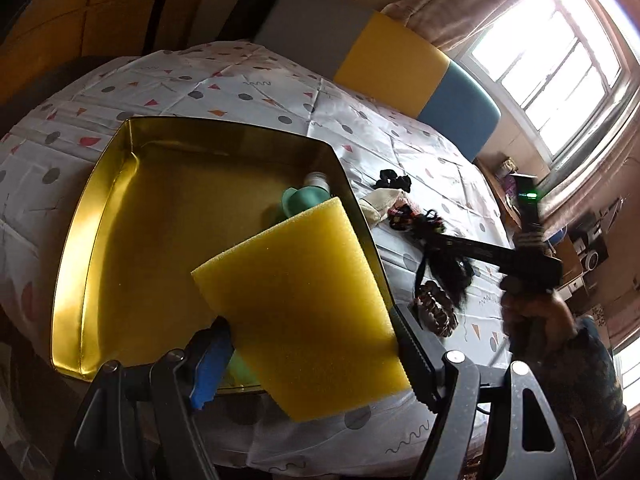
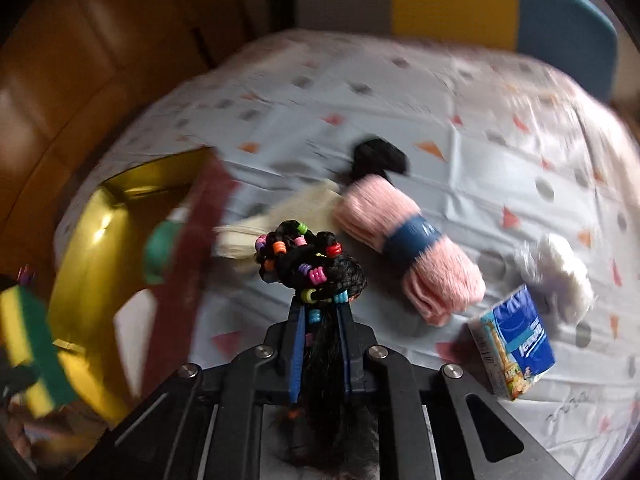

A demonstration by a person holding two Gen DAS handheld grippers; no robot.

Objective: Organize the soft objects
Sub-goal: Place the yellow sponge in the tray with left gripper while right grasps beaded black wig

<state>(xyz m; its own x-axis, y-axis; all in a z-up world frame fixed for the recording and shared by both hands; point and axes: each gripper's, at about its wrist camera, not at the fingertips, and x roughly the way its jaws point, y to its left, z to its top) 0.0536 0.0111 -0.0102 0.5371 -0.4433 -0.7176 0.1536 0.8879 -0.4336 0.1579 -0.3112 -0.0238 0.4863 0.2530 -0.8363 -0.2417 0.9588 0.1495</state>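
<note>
Over the gold tin (image 1: 100, 216), the left claw (image 1: 312, 360) grips a yellow sponge (image 1: 304, 312) by its near end, the fingers pressed against its two sides so that it juts forward and upward, its far corner above the tin's right wall. A green object (image 1: 300, 200) already lies in the tin's far right corner, with something white behind it that I cannot make out. The tin sits on a surface under a white cloth (image 1: 208, 80) printed with dots and triangles; whether it is a bed or a worktop is unclear.

To finish this step well, I judge the left claw should tip the sponge down flat and carry it leftward into the open gold floor, away from the right wall, before letting go; released from here it could catch on the rim and topple outside. Foam springs back, so a low release should keep it from bouncing.

The right claw (image 2: 322, 308) is closed narrowly on a black braided hairpiece with coloured beads (image 2: 308, 260), held clear above the cloth, loose hair trailing back between the fingers. It would do best to wait to the right until the left claw is out of the way, then bring the hairpiece in over the same wall. Near by on the cloth lie a pink roll of yarn (image 2: 408, 248), a cream cloth (image 2: 276, 216), a black scrunchie (image 2: 380, 156), a white fluffy thing (image 2: 560, 268) and a blue tissue pack (image 2: 516, 344).
</note>
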